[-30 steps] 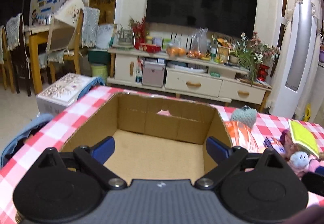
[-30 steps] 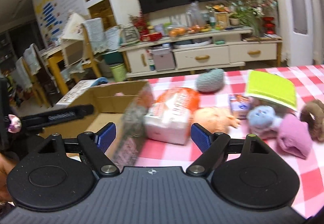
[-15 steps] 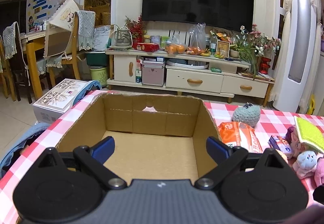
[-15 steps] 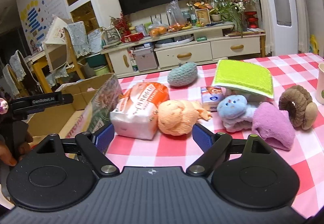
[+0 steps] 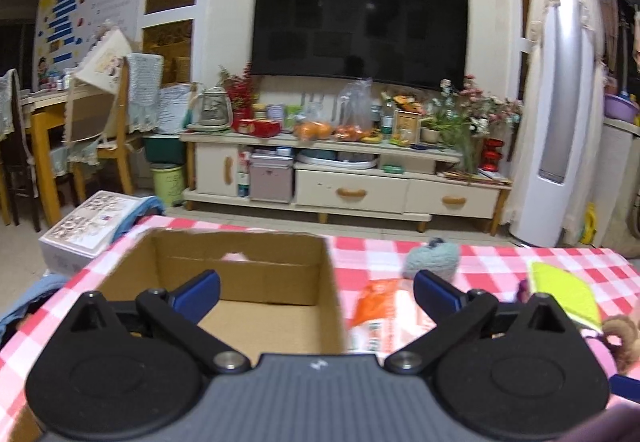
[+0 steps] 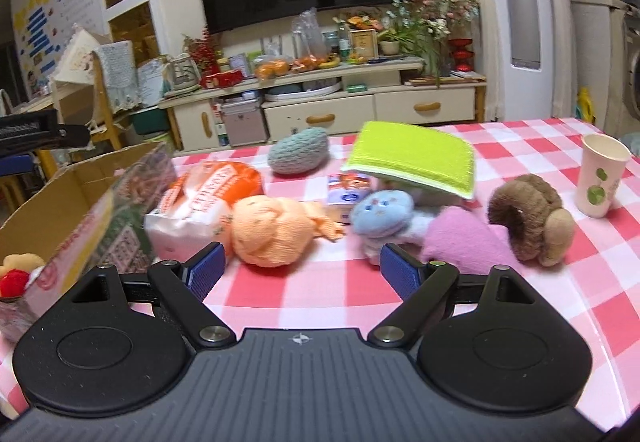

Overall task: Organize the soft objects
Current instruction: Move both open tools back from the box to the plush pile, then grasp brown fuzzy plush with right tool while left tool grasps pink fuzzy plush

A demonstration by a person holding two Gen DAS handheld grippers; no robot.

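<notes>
An open cardboard box point(image 5: 240, 274) stands on the pink checked table; it also shows in the right wrist view point(image 6: 72, 198), with a small plush toy point(image 6: 18, 268) at its near corner. My left gripper point(image 5: 316, 290) is open and empty above the box's right wall. My right gripper point(image 6: 302, 268) is open and empty just in front of an orange knitted toy point(image 6: 276, 230). Around it lie an orange tissue pack point(image 6: 204, 202), a blue plush point(image 6: 380, 212), a pink plush point(image 6: 464, 238), a brown plush point(image 6: 528, 218), a grey-green knitted ball point(image 6: 298, 156) and a green sponge point(image 6: 412, 164).
A paper cup point(image 6: 600, 174) stands at the table's right side. A small printed packet point(image 6: 348, 194) lies among the toys. Beyond the table's far edge are a TV cabinet point(image 5: 340, 182), chairs point(image 5: 100, 138) and a white boxed item point(image 5: 86, 238) on the floor.
The left gripper has shifted right, from centred over the box to above its right wall. The right gripper has swung right and closer to the toys. Both stayed open.
</notes>
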